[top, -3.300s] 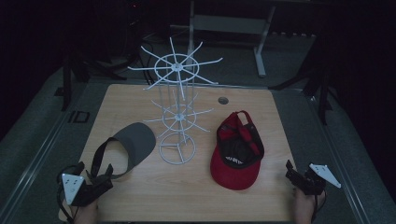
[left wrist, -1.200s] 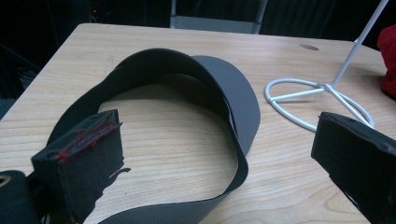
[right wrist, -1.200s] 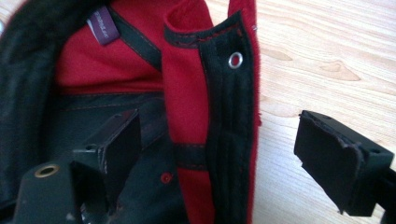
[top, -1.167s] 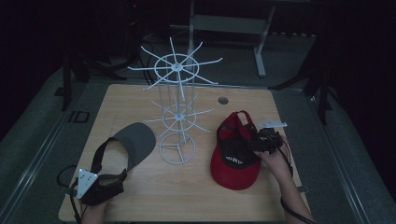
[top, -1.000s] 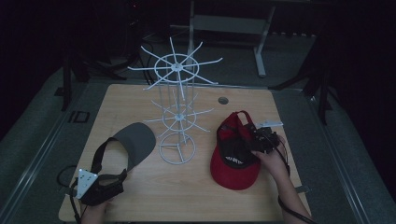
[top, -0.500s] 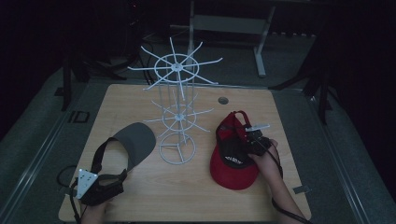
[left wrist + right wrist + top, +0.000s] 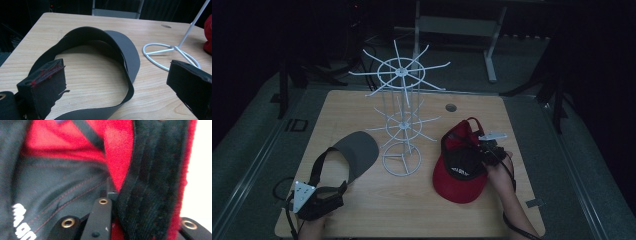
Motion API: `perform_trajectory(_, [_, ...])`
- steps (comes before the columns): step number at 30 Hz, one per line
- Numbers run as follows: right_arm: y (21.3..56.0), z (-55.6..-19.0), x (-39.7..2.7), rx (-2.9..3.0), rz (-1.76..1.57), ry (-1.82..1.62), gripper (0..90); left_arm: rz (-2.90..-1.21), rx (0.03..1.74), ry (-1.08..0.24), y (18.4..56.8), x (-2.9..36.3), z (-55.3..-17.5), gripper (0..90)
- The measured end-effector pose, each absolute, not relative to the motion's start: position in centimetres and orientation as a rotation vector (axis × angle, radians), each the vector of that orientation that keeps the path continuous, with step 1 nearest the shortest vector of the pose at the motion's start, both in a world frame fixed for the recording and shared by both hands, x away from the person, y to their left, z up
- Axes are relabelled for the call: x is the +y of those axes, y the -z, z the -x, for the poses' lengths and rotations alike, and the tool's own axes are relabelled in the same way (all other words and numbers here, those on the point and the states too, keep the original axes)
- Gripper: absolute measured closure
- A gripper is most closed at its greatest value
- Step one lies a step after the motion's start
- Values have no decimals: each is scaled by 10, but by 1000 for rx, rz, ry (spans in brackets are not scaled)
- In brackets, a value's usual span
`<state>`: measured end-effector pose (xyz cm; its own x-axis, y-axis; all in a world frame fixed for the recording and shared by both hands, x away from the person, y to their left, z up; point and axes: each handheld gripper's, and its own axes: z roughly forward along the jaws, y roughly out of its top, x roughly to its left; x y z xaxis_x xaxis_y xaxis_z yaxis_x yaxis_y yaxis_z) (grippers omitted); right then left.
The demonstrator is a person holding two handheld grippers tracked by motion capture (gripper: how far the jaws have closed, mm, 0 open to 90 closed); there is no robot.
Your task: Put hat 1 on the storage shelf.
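A red cap (image 7: pixel 459 172) lies upside down at the table's right, its dark lining facing up. My right gripper (image 7: pixel 484 152) is at the cap's right rim; its jaws have just been closing, and they are shut on the rim. Up close, red cloth and the black sweatband (image 7: pixel 150 170) sit between the jaws. A grey visor (image 7: pixel 357 150) with a black strap lies at the left. My left gripper (image 7: pixel 332 190) rests just in front of it, open. In the left gripper view the visor's strap loop (image 7: pixel 87 40) lies beyond the spread jaws, untouched.
A white wire hat rack (image 7: pixel 402 120) with two tiers of spokes stands in the table's middle, its ring base (image 7: pixel 162 50) between the two hats. A small round hole (image 7: pixel 451 107) sits near the table's far edge. Dark floor and a metal stand surround the table.
My right gripper came from the table's right edge onto the red cap, shifted slightly down along its rim, and closed on it. My left gripper moved a little rightward earlier, then stayed still.
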<state>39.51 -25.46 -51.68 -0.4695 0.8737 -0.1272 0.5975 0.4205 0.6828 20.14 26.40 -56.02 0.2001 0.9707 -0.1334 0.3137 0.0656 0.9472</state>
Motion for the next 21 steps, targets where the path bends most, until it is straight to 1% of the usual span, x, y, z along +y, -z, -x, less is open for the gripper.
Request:
perform_trajectory(3, [499,-389,-258,2160,-1236,-831,892,-1455,1301,-813,560,263,-201,27])
perform_trajectory(4, [499,-389,-258,2160,-1236,-831,892,-1454,1301,-812,560,263,-201,27])
perform_trajectory(12, [463,-378,-263,2072,-1228,-928,892,-1454,1304,-813,560,263,-202,27])
perform_trajectory(21, [434,-368,-267,2010,-1232,-986,892,-1457,1301,-797,559,263,-201,27])
